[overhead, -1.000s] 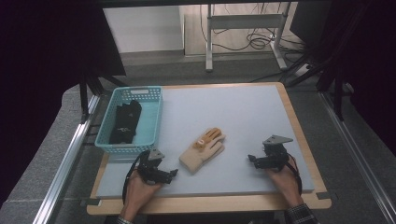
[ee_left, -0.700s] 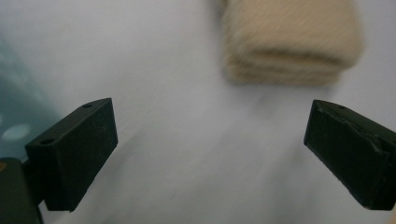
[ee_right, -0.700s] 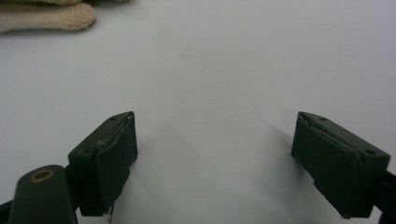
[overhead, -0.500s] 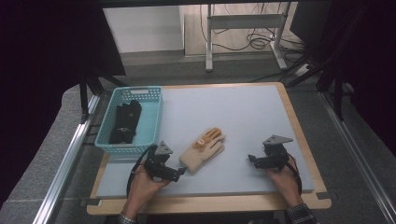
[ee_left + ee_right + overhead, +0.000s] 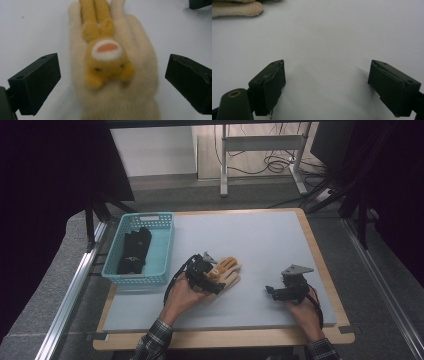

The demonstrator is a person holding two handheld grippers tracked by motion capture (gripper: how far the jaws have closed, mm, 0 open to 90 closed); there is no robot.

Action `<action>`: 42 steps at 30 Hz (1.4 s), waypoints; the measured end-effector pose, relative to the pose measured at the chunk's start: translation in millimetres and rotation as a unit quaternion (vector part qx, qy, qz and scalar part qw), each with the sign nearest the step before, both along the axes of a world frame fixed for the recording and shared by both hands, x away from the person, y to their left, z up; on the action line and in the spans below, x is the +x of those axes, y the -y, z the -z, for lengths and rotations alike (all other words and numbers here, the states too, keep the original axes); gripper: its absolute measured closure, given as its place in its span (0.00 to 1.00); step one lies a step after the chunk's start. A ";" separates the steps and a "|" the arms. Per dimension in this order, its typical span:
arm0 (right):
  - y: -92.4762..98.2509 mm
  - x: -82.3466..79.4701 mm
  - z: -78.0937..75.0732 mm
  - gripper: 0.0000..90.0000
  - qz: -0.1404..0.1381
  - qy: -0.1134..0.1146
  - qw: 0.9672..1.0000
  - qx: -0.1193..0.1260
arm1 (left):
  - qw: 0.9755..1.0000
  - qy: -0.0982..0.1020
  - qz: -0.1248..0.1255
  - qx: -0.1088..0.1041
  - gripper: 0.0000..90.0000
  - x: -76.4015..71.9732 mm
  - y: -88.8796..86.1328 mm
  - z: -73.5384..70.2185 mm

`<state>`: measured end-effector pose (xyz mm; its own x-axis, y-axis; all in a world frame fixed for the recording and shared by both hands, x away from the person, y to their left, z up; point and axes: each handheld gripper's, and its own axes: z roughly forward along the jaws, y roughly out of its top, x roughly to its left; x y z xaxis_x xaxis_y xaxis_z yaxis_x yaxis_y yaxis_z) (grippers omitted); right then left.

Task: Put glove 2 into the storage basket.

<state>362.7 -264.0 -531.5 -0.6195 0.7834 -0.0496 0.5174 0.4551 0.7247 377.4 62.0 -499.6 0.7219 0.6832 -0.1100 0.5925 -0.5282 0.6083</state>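
While the pale grey tabletop spreads across a wooden-edged board, a light blue plastic basket sits at its far left corner with a black glove lying inside. Right of the basket, near the middle of the tabletop, a cream knitted glove lies flat, its fingers pointing away toward the far right; an orange-yellow plush animal figure with a white muzzle is on its back. Over that glove's cuff end hovers the left claw, held in the person's left hand; in the left gripper view its jaws stand wide, one on either side of the glove, not touching it. Well apart to the right, the right claw sits low over bare tabletop in the right hand, its jaws also spread wide and gripping nothing, with a cream glove fingertip off to one side in the right gripper view.
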 end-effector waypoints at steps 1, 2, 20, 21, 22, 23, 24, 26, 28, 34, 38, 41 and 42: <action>0.0 0.0 0.0 0.16 0.000 0.000 1.000 0.000 | 1.000 -0.007 0.001 -0.001 0.00 3.3 1.9 3.2; 0.0 0.0 0.0 0.16 0.000 0.000 1.000 0.000 | 1.000 -0.015 0.007 0.000 0.00 5.6 3.9 6.1; 0.0 0.0 0.1 0.16 0.000 0.000 1.000 0.000 | 0.997 -0.004 0.036 0.063 0.47 -3.0 27.4 17.4; 0.0 0.0 0.1 0.16 0.000 0.000 1.000 0.000 | 0.997 -0.004 0.037 0.065 0.50 -3.5 27.7 16.6; 0.0 0.0 0.1 0.16 0.000 0.000 1.000 0.000 | 0.997 -0.004 0.037 0.065 0.54 -4.0 28.0 16.2; 0.0 0.0 0.1 0.16 0.000 0.000 1.000 0.000 | 0.997 -0.003 0.036 0.066 0.57 -4.4 28.2 15.8; 0.0 0.0 0.1 0.16 0.000 0.000 1.000 0.000 | 0.997 0.000 0.034 0.066 0.59 -4.8 28.3 15.6; 0.0 0.0 0.1 0.16 0.000 0.000 1.000 0.000 | 0.997 0.010 0.029 0.068 0.62 -5.8 27.8 14.1; -0.1 0.0 0.1 0.16 0.000 0.000 1.000 0.000 | 0.997 0.017 0.022 0.068 0.66 -5.2 25.9 11.1; 0.0 0.0 0.1 0.16 0.000 0.000 1.000 0.000 | 0.999 0.009 -0.003 0.045 0.69 4.4 12.4 0.6; 0.1 0.0 0.0 0.16 -0.001 0.000 1.000 0.000 | 0.999 0.018 -0.016 0.039 0.71 8.4 2.5 -10.5; 0.1 0.0 0.1 0.16 0.000 0.000 1.000 0.000 | 0.999 0.022 -0.025 0.033 0.76 10.9 -5.1 -20.0; 0.1 0.1 0.1 0.16 -0.001 0.001 1.000 0.000 | 0.999 0.023 -0.028 0.033 0.76 12.0 -7.8 -23.3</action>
<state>362.8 -264.1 -531.6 -0.6206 0.7825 -0.0507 0.5158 0.4561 0.7253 389.4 69.8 -476.4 0.6858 0.7272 -0.0299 0.5940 -0.5355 0.6003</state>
